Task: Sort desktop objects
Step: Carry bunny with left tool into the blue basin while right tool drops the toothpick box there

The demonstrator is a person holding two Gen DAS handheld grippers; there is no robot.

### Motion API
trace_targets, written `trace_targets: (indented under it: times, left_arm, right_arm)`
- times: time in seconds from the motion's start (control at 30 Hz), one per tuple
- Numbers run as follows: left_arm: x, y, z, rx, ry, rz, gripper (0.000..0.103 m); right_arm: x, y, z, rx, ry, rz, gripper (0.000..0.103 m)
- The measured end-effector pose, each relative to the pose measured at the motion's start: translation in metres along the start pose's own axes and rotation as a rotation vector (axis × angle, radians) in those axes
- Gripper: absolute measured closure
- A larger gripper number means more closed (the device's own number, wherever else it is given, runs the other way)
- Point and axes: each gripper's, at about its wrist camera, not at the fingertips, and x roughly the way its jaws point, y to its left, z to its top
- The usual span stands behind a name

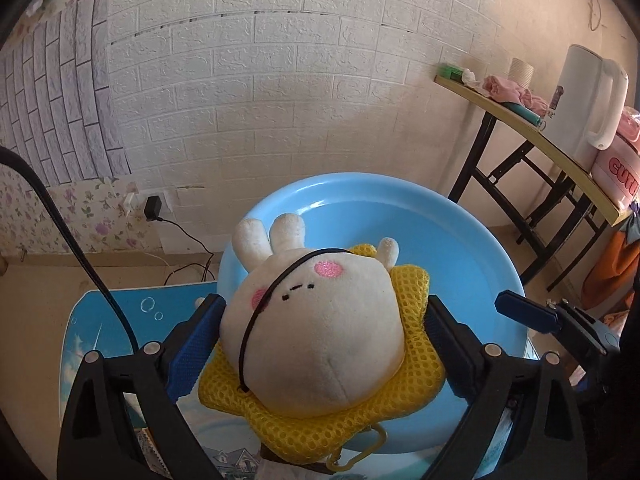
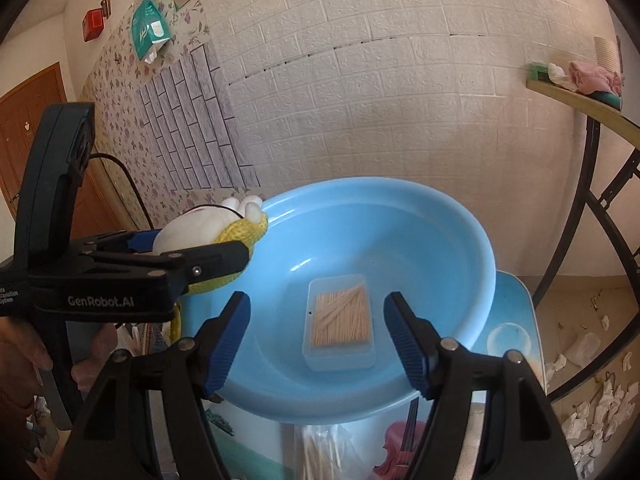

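Observation:
My left gripper (image 1: 322,312) is shut on a white plush bunny (image 1: 316,320) with pink cheeks that sits on a yellow mesh star. It holds the toy above the near-left rim of a light blue basin (image 1: 460,248). From the right wrist view the toy (image 2: 208,232) hangs at the basin's left rim (image 2: 280,204), clamped in the left gripper (image 2: 192,248). My right gripper (image 2: 316,320) is open and empty above the basin's near side. A clear box of toothpicks (image 2: 340,320) lies on the basin floor between its fingers.
The basin stands on a small blue picture-printed table (image 1: 120,312). A bag of cotton swabs (image 2: 320,452) lies at the table's near edge. A folding table (image 1: 532,136) with a white kettle (image 1: 588,96) stands to the right. Paper scraps (image 2: 592,400) litter the floor.

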Motion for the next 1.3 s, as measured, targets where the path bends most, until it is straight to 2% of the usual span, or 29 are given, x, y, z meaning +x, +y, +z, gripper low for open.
trace_targets:
  times: [0.17, 0.4, 0.6, 1.07, 1.3]
  left_arm:
    - [0.005, -0.006, 0.001, 0.009, -0.021, 0.048, 0.006]
    - [0.011, -0.008, 0.011, 0.015, -0.03, 0.051, 0.006]
    - [0.019, -0.007, 0.011, 0.013, -0.008, 0.068, 0.006]
    - [0.019, 0.0, 0.007, 0.017, 0.001, 0.066, 0.006]
    - [0.008, 0.009, 0.0, -0.016, 0.005, 0.07, 0.006]
  right_arm:
    - [-0.003, 0.002, -0.001, -0.068, -0.01, -0.013, 0.03]
    - [0.0, -0.004, 0.001, -0.069, -0.027, 0.044, 0.03]
    - [0.004, -0.003, 0.001, -0.073, -0.028, 0.086, 0.03]
    - [0.01, 0.002, -0.002, -0.069, -0.01, 0.075, 0.03]
    - [0.01, 0.003, 0.002, -0.069, 0.012, 0.044, 0.03]
